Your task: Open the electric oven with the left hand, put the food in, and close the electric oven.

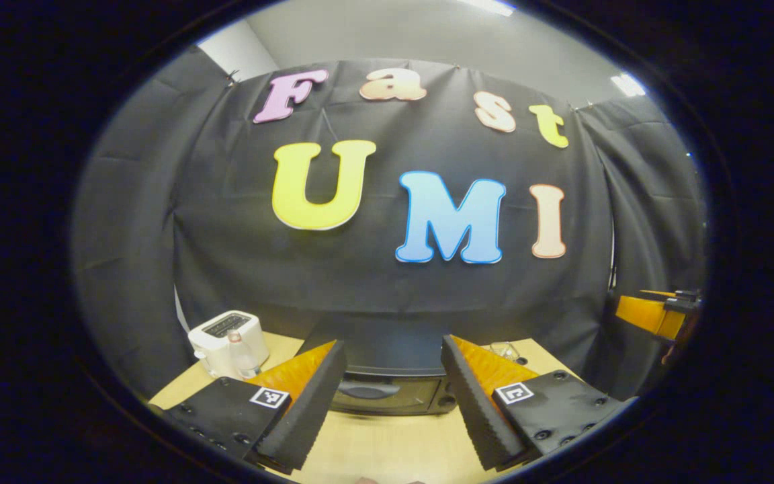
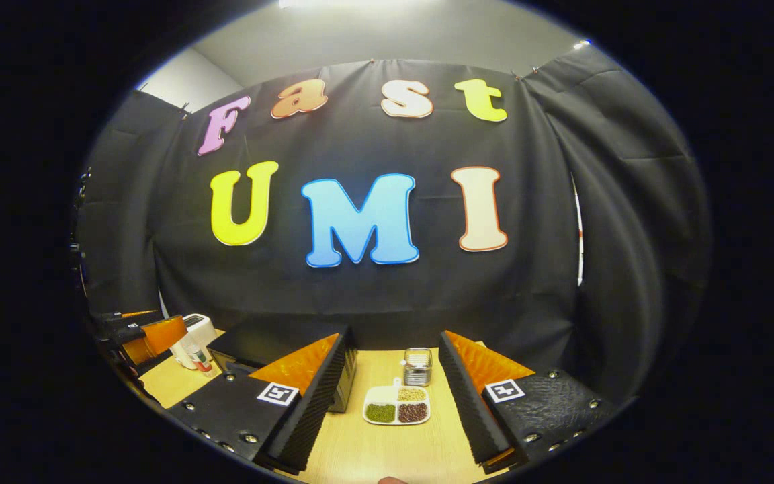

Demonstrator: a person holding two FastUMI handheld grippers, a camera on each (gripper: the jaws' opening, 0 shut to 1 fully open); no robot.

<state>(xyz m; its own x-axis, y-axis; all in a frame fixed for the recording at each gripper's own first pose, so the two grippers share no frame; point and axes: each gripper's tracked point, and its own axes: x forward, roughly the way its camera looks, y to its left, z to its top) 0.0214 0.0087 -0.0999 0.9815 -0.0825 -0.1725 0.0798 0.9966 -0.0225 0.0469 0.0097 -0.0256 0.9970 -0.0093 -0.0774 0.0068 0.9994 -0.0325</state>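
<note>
The black electric oven [image 1: 387,393] stands on the wooden table straight ahead in the left gripper view, its door shut and a curved handle [image 1: 365,390] across the front. My left gripper [image 1: 392,349] is open, hovering short of the oven with nothing between its fingers. In the right gripper view, a white divided plate [image 2: 397,405] holds green, tan and dark red food, right of the oven [image 2: 273,344]. My right gripper [image 2: 394,339] is open above and short of the plate. The left gripper [image 2: 137,334] shows at that view's left edge, and the right gripper [image 1: 659,312] at the left gripper view's right edge.
A white toaster [image 1: 226,334] with a small bottle [image 1: 242,357] in front stands left of the oven. A wire metal holder [image 2: 418,365] sits just behind the plate. Light wooden tabletop [image 1: 387,450] lies in front of the oven. Black cloth walls close the booth.
</note>
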